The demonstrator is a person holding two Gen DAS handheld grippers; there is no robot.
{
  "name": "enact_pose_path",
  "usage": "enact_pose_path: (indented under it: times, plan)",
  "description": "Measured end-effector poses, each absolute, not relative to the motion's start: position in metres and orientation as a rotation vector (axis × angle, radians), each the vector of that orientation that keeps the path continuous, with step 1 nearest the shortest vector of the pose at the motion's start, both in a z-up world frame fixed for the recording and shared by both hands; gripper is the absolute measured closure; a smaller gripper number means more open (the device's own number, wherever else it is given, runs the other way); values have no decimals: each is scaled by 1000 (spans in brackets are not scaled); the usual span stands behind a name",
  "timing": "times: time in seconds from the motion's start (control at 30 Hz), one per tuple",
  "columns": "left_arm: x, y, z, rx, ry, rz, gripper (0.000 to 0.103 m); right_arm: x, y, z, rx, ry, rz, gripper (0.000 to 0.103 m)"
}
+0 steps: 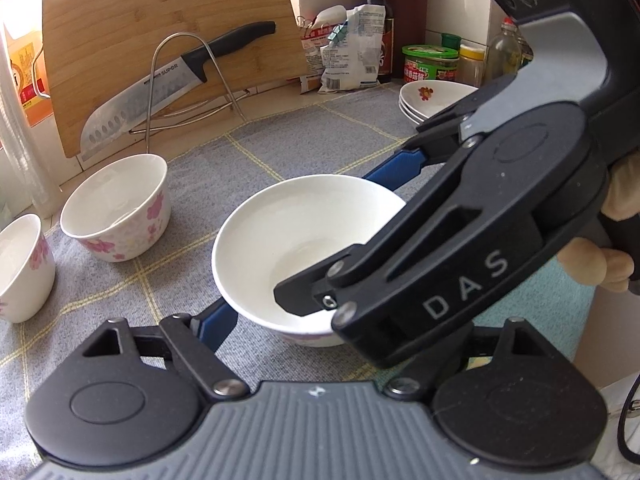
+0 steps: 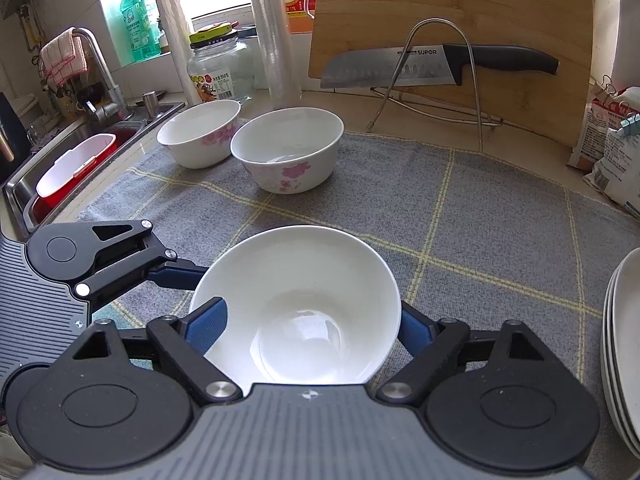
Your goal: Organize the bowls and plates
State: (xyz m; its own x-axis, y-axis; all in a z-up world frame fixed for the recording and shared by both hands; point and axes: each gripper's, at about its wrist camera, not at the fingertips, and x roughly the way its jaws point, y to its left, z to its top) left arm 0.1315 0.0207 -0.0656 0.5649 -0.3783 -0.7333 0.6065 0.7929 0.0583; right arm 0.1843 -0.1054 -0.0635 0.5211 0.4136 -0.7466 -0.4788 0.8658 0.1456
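Note:
A white bowl [image 1: 296, 248] [image 2: 300, 312] sits on the grey checked cloth [image 1: 304, 140] [image 2: 480, 216]. Both grippers stand around it with blue fingers spread wide. My right gripper [image 2: 308, 328] straddles the bowl from the near side, open, pads by its rim. My left gripper [image 1: 304, 316] is open too, one blue finger [image 1: 218, 322] beside the bowl; the right gripper's body [image 1: 460, 256] covers its other side. Two flowered bowls [image 2: 288, 148] [image 2: 200, 132] stand further back, also in the left wrist view [image 1: 118, 206] [image 1: 22, 266]. Stacked plates [image 1: 432, 98] [image 2: 624, 344] sit on the right.
A bamboo cutting board [image 2: 452, 12] with a knife [image 2: 432, 66] on a wire rack leans at the back. Jars, a sauce bottle [image 1: 378, 20] and bags [image 1: 348, 48] line the far wall. A sink [image 2: 76, 152] with a faucet lies left of the cloth.

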Motion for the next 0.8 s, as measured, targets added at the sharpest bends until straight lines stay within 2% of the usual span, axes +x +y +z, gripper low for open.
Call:
enact_pose_path:
  times: [0.13,0.43,0.8]
  plan:
    - [129,24,-64,298,759,-602,6,183,-107,-59,-60,854,542,0]
    - [119,46,-60,254,778,-573,6,181,-106,-52,-77,838,537,0]
    - [111,85,-47,205,682,-455,4,185,-94,-40,-110,802,565,0]
